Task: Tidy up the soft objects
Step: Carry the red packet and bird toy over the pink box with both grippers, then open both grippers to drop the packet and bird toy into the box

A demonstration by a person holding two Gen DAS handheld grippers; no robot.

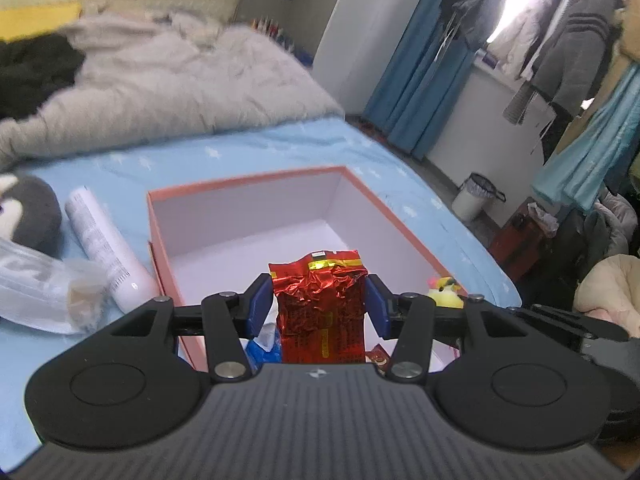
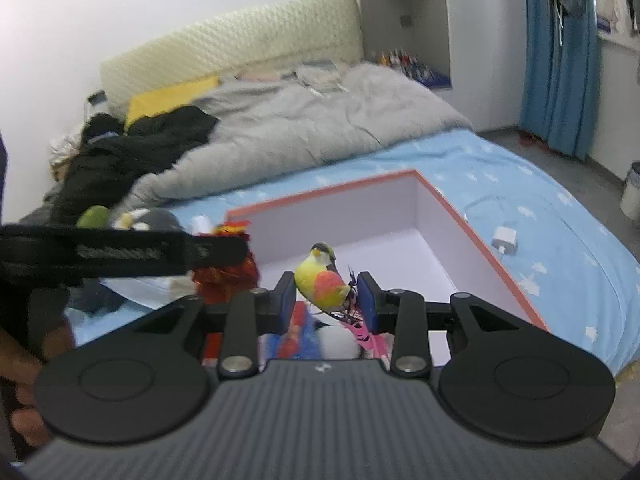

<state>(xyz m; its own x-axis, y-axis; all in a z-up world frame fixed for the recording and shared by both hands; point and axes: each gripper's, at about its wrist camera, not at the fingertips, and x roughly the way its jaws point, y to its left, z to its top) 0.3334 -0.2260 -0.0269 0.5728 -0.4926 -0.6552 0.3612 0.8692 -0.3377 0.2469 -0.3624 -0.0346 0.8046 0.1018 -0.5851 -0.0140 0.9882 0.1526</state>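
Lower end of the red foil packet [image 1: 320,304] hidden behind the left gripper's [image 1: 319,306] own body, so full length not readable; printed text on the foil too small to read. Crinkled and shiny, with a yellow band near the top seam, standing upright, clamped between the blue jaws of the left gripper above the near end of the orange box [image 1: 256,184]. Near floor of the box largely blocked by both gripper bodies: only scraps of a blue wrapper [image 1: 262,346] and a small red item visible below the packet, identity unclear. Inside walls and far floor of the box white and bare. In the right wrist view, toy bird [image 2: 322,282] held between the jaws of the right gripper [image 2: 326,296], yellow body, orange-pink flank, dark cap, with pink feathers and dark wire trailing below, partly cut off by the gripper body; also over the near part of the box. Left gripper seen there as a blurred dark bar at the left, the packet half hidden behind it. In the left wrist view, only the bird's yellow head peeking past the right-hand jaw. Box resting on the blue bed sheet [image 1: 248,148]. Just left of the box, a white tube [image 1: 106,248] lying on the sheet, beside a clear plastic bag [image 1: 44,284] cut off at the frame edge, and a grey plush toy [image 1: 30,212] only partly in view. White charger [image 2: 505,240] on the sheet right of the box.
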